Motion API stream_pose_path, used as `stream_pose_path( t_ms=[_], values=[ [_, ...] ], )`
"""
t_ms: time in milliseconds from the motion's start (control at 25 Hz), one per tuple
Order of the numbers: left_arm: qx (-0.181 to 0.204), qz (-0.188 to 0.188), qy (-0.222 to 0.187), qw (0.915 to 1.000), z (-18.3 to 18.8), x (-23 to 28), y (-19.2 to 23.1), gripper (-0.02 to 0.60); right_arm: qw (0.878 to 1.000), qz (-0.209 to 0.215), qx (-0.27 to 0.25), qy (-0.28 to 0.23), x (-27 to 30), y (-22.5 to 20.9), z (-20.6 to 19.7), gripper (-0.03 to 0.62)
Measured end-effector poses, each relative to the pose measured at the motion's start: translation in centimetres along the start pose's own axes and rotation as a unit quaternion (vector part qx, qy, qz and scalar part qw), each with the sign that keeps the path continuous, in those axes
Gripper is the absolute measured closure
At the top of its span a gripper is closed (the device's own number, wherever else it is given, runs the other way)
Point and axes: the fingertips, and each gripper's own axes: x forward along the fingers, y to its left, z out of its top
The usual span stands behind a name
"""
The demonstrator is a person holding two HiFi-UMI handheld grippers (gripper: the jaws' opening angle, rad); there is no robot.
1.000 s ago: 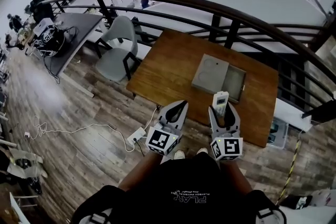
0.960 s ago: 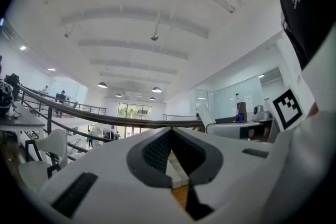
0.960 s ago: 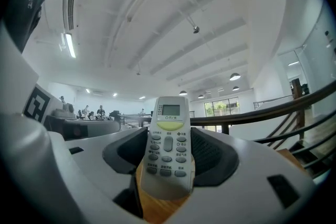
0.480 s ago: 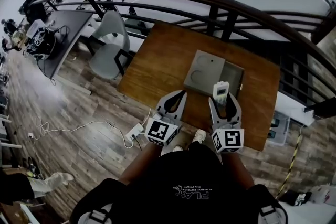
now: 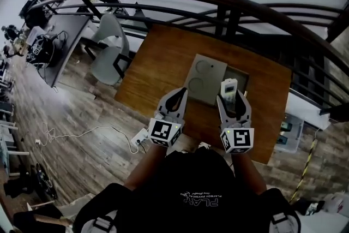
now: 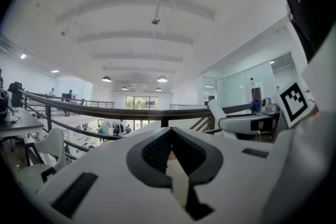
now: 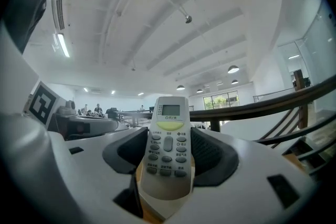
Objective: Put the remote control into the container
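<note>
- Closest to me, the right hand-held gripper [image 5: 233, 101] has the remote control [image 7: 168, 147] pinched between its pads. Its jaws are narrowed to the remote's width, with the button face up and the display end pointing away from me. I judge the pick-up done, so only the placing is left.
- Beside it, the left hand-held gripper [image 5: 177, 96] is idle, with its jaws together at the tips and nothing between them.
- Just beyond the remote's far end, the container [image 5: 244, 78] sits on the bench [image 5: 155, 60]. A grey cover [image 5: 203, 78] lies over its left part and the right part looks open. In the head view the remote lines up with that opening, held in the air. I cannot tell how high above it.
- What remains, as I read it, is to carry the remote forward, lower it into the open part and release.
</note>
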Motion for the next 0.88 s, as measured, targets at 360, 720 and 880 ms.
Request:
stream_pose_path(
  t_ms=[360, 720, 880],
  values=[
    [0.005, -0.001, 0.008, 1.0000, -0.7, 3.9, 0.2, 0.580, 1.000, -0.012, -0.007, 0.008, 1.7, -3.0, -1.1, 0.332],
    [0.014, -0.026, 0.020, 0.9994, -2.5, 7.7, 2.0, 0.580, 0.997, -0.058, -0.021, 0.041, 3.8, -5.4, -3.0, 0.332],
    [0.015, -0.051, 0.026, 0.9983, -3.9, 9.8, 2.8, 0.580, 0.995, -0.085, -0.022, 0.054, 5.2, -6.3, -4.5, 0.332]
  ],
)
